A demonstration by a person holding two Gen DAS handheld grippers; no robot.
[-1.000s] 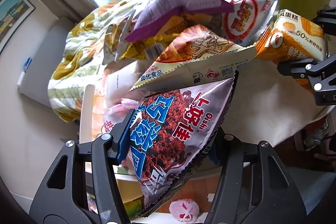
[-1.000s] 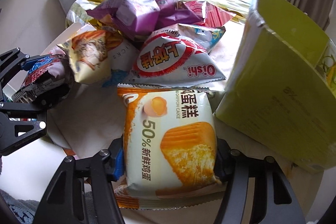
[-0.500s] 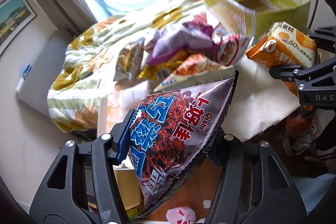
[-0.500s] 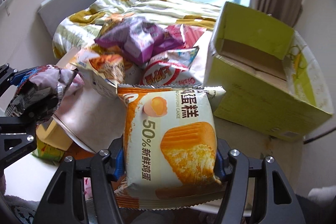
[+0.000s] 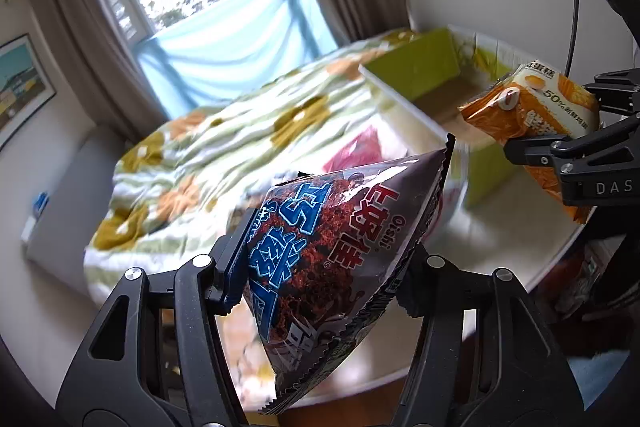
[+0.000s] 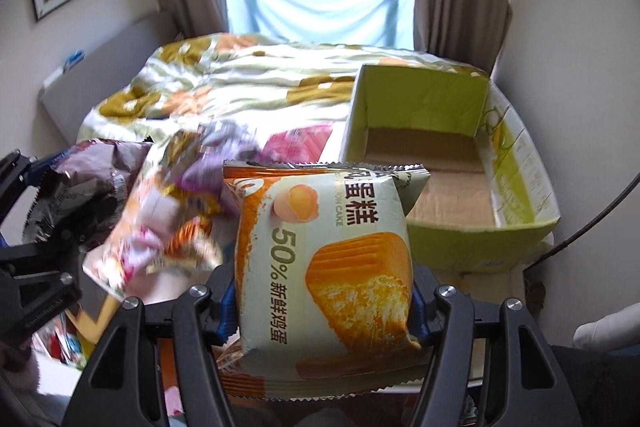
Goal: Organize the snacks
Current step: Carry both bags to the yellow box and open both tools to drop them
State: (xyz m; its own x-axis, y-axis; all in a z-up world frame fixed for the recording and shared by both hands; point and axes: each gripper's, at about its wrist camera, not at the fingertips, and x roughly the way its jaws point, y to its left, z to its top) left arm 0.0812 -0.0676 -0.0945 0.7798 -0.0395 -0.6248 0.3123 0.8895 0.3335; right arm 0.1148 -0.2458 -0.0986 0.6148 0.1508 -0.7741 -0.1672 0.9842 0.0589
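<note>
Wrist cams – both facing box (image 6: 416, 99).

Your right gripper (image 6: 322, 291) clamps an orange cake pack (image 6: 324, 267) above the counter (image 6: 496, 279), beside an open green box (image 6: 516, 203); your left gripper (image 6: 44, 227) grips a dark bag (image 6: 96, 179).

Glossy foil snack bag (image 5: 336, 251), matt cardboard box (image 6: 452, 115)

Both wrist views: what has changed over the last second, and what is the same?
Both grippers have lifted up and away from the snack pile, which now sits lower and smaller in view; the window and the inside of the green box have come into sight. Unchanged: the left gripper stays clamped on the dark chocolate snack bag, the right gripper on the orange cake packet.
</note>
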